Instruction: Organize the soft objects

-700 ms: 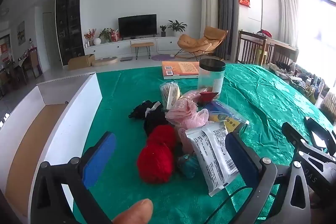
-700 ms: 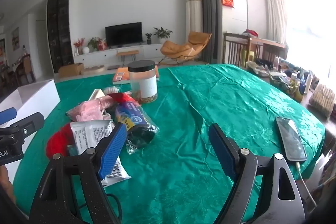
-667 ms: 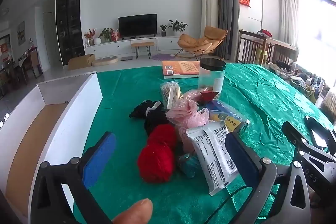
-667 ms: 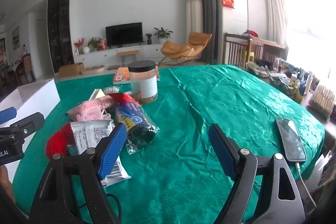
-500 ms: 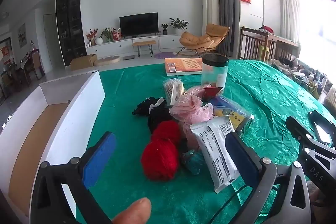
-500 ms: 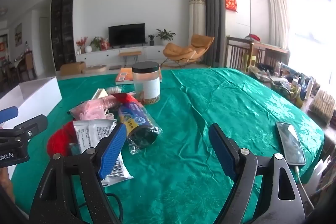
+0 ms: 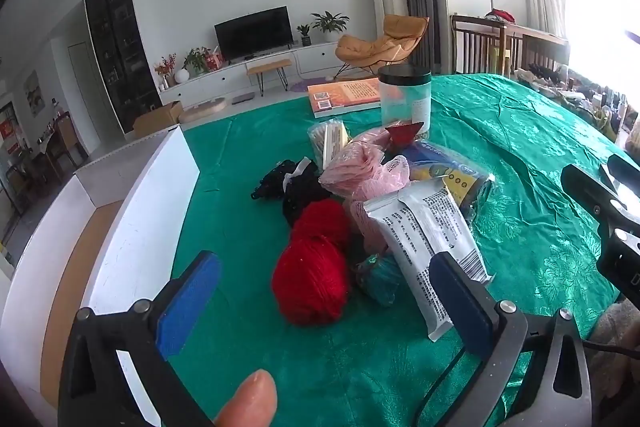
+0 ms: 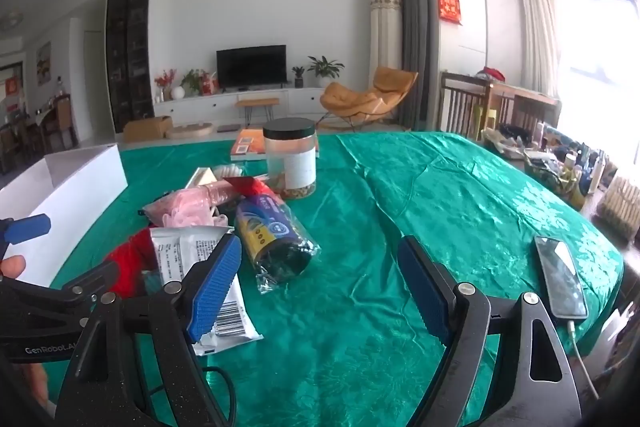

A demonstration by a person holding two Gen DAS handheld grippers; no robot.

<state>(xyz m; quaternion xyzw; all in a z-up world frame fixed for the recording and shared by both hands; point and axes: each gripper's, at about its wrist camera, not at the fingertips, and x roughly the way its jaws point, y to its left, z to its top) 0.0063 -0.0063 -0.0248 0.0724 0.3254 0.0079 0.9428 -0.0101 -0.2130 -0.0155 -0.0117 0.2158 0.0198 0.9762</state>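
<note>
At far left, a white box (image 7: 132,227) stood open on the green cloth (image 7: 240,187), its near wall just beside the pile. The left gripper (image 7: 320,295) hovered above the cloth with its jaws spread wide and nothing between the blue pads; a fingertip (image 7: 248,403) showed at the bottom edge of the left wrist view.

Ahead of it, two red yarn balls (image 7: 310,283) lay touching each other. A black fabric bundle (image 7: 288,187) lay just behind them. A teal item (image 7: 378,277) sat beside the near ball, partly under a white packet (image 7: 424,239). Pink mesh fabric (image 7: 360,171) was heaped behind the packet, with a swab pack (image 7: 328,143) at its far side. A blue bag (image 7: 452,171) lay right of the pink mesh.

Farther back, a jar (image 8: 290,159) with a black lid stood upright, and a book (image 7: 344,97) lay flat behind it.

The right gripper (image 8: 320,287) was held over bare cloth to the right of the pile, jaws released and empty, its left pad overlapping the packet in view. At far right, a phone (image 8: 560,275) lay near the table edge with a cable attached.
</note>
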